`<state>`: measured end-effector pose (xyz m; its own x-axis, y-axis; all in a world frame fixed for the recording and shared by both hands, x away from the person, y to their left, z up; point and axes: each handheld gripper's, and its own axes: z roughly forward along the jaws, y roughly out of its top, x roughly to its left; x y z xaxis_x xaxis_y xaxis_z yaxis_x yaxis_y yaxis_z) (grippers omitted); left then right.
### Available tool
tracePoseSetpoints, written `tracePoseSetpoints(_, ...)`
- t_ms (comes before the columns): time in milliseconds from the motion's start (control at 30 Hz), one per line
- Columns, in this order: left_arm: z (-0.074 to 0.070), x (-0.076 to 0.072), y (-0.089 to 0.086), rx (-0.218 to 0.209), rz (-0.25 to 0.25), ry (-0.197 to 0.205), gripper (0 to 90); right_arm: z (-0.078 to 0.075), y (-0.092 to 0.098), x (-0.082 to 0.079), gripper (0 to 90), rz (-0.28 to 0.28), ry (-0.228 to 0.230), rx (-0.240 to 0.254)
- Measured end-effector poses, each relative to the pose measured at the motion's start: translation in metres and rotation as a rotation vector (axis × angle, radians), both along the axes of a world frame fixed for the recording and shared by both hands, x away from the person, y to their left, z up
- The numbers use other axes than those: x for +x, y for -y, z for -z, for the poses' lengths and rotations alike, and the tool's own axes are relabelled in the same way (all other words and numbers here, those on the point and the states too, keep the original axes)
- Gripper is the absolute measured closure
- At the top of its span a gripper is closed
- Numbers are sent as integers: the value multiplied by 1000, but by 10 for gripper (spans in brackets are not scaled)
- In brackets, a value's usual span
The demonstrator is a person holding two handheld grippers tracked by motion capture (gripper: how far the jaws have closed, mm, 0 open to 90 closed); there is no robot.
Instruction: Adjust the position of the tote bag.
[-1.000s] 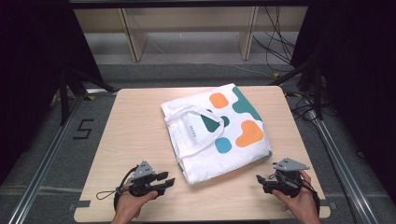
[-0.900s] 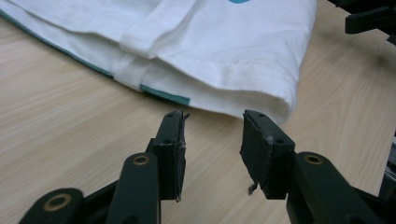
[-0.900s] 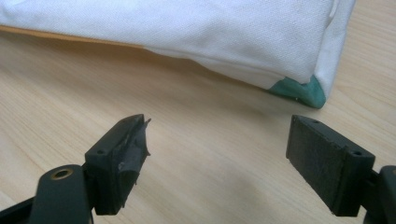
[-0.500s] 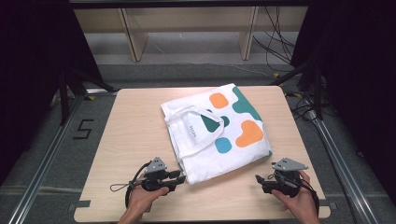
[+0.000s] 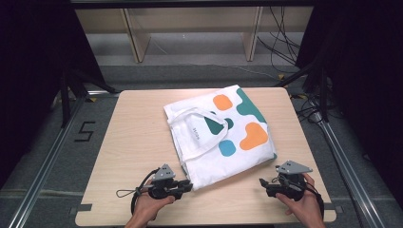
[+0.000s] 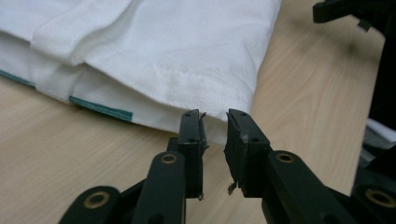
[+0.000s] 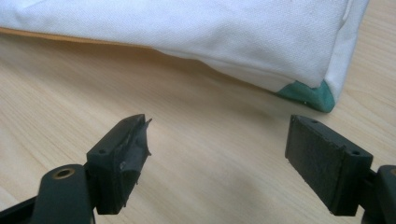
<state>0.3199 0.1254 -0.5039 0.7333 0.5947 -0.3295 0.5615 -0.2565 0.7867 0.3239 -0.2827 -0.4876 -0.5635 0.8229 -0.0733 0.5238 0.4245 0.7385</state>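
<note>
My left gripper (image 5: 186,186) sits w/ jaws nearly shut (small gap) at the tote bag's (image 5: 223,137) near corner, mid-desk, prob. to pinch it. My right gripper (image 5: 264,184) waits wide open nr the front-right edge.

Pale wooden bench (image 5: 133,142) with rounded corners. Carried one white tote bag (image 5: 223,152), laid flat and askew right of centre, printed with orange, teal and blue blobs, its handle loop resting on top. Reached nearly to the far edge, with a near corner close to the front edge.
</note>
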Motion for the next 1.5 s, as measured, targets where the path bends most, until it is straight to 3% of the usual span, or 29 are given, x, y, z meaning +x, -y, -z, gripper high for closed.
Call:
tracePoseSetpoints(67, 0, -2, 0, -51, -4, -56, 653, 0, 0, 0, 224, -6, -1, -6)
tracePoseSetpoints(133, 1, -4, 2, -34, -5, -66, 566, 1, -1, -1, 224, -9, -6, -19)
tracePoseSetpoints(167, 1, -6, 4, -4, -5, -54, 541, 1, -1, 0, 225, -14, 0, -18)
tracePoseSetpoints(200, 1, -6, 4, -4, -5, -54, 528, 1, -1, 0, 225, -14, 0, -18)
tracePoseSetpoints(233, 0, -5, 5, 2, 12, -51, 531, 0, -3, -1, 227, 0, -30, 2)
tracePoseSetpoints(300, 0, -4, 8, -5, 10, -50, 531, 0, -3, -1, 228, -3, -27, 2)
tracePoseSetpoints(333, 1, -4, 11, -2, 2, -50, 542, 0, -2, 0, 227, -14, -2, -18)
tracePoseSetpoints(400, 3, -3, 16, 27, 24, -26, 571, -1, -4, -2, 227, 6, -39, 2)
tracePoseSetpoints(467, 3, -2, 20, 44, 21, -5, 615, 0, -2, 0, 228, -17, -2, -25)
tracePoseSetpoints(533, 2, -3, 21, 43, 26, 12, 719, 0, -3, -1, 229, -17, -4, -18)
tracePoseSetpoints(600, -1, -6, 26, 36, 27, 26, 761, 0, -2, 1, 229, -19, 6, -24)
tracePoseSetpoints(767, -3, -12, 40, 46, 81, 52, 798, -2, -1, 0, 236, -14, 16, -17)
tracePoseSetpoints(833, -4, -15, 54, 44, 116, 54, 802, -6, 5, 1, 244, 15, 29, 6)
tracePoseSetpoints(867, -4, -15, 59, 50, 133, 61, 804, -6, 9, 2, 244, 16, 48, -6)
tracePoseSetpoints(900, -4, -15, 59, 50, 133, 61, 805, -6, 9, 2, 244, 16, 48, -6)
tracePoseSetpoints(933, -2, -16, 70, 48, 149, 63, 806, -9, 14, 1, 251, 43, 26, 31)
tracePoseSetpoints(1000, -1, -16, 82, 78, 191, 61, 807, -10, 20, 3, 260, 42, 59, 29)
tracePoseSetpoints(1033, 1, -16, 91, 56, 190, 64, 808, -10, 21, 2, 261, 57, 47, 48)
tracePoseSetpoints(1067, 1, -17, 96, 61, 198, 65, 808, -11, 23, 1, 262, 60, 30, 51)
tracePoseSetpoints(1133, 3, -18, 113, 76, 231, 76, 809, -12, 26, 3, 263, 68, 47, 56)
tracePoseSetpoints(1167, 3, -18, 113, 76, 231, 76, 808, -12, 26, 3, 263, 68, 47, 56)
tracePoseSetpoints(1233, 4, -17, 135, 77, 265, 87, 805, -12, 27, 4, 263, 73, 64, 63)
tracePoseSetpoints(1367, 7, -17, 155, 85, 281, 108, 799, -12, 27, 3, 263, 88, 52, 68)
tracePoseSetpoints(1433, 9, -15, 174, 83, 303, 117, 797, -11, 28, 5, 265, 88, 70, 53)
tracePoseSetpoints(1467, 9, -15, 178, 94, 315, 118, 794, -11, 28, 4, 267, 89, 39, 68)
tracePoseSetpoints(1500, 9, -14, 180, 99, 313, 130, 789, -11, 28, 4, 267, 94, 51, 65)
